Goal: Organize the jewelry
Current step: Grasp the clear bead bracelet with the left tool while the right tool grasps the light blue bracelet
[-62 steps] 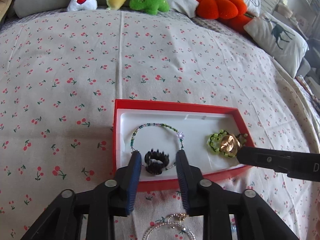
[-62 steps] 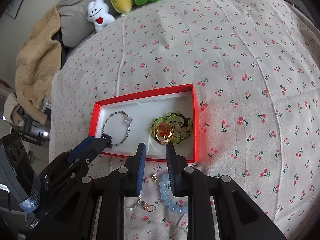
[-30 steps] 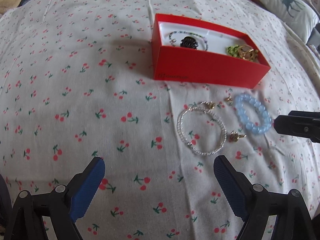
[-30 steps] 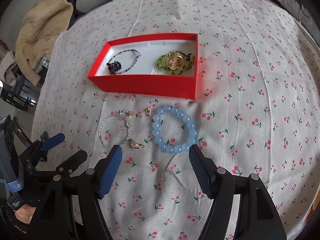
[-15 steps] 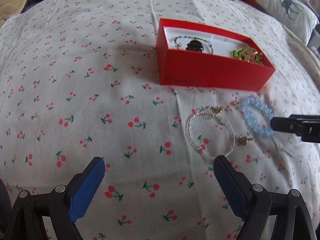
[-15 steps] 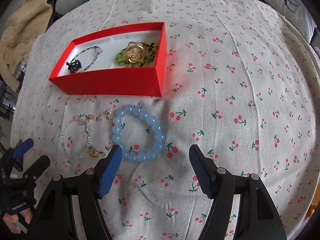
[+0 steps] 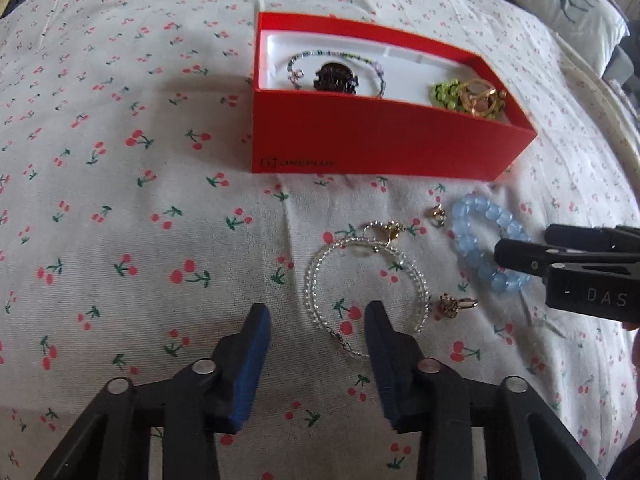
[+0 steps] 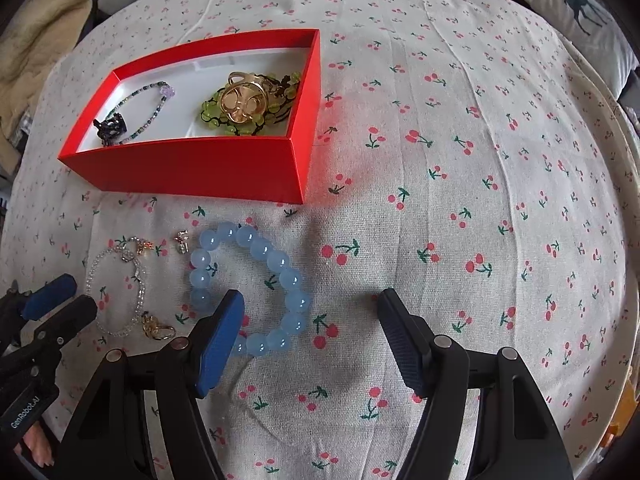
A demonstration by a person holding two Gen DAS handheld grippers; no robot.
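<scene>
Since half a second ago, the left gripper (image 7: 316, 336) has been brought closer to the jewelry and its jaws have been brought closer together, though a gap is still kept between them.

In the left wrist view, the clear bead bracelet (image 7: 362, 292) is seen lying flat on the cherry sheet (image 7: 120, 200), with its near end between the blue fingertips (image 7: 256, 344). Nothing is held yet. Farther away, the red box (image 7: 360, 144) is seen. A thin bead bracelet (image 7: 340, 60), a dark clip (image 7: 334, 78) and a green and gold piece (image 7: 466, 96) are kept inside it.

In the right wrist view, the right gripper (image 8: 310, 344) is held wide open and empty. The blue bead bracelet (image 8: 248, 286) lies just ahead, and its near left part is crossed by the left fingertip (image 8: 218, 340). This bracelet is nearer to the right gripper. Two small gold earrings (image 8: 158, 328) are left on the sheet beside the clear bracelet.
</scene>
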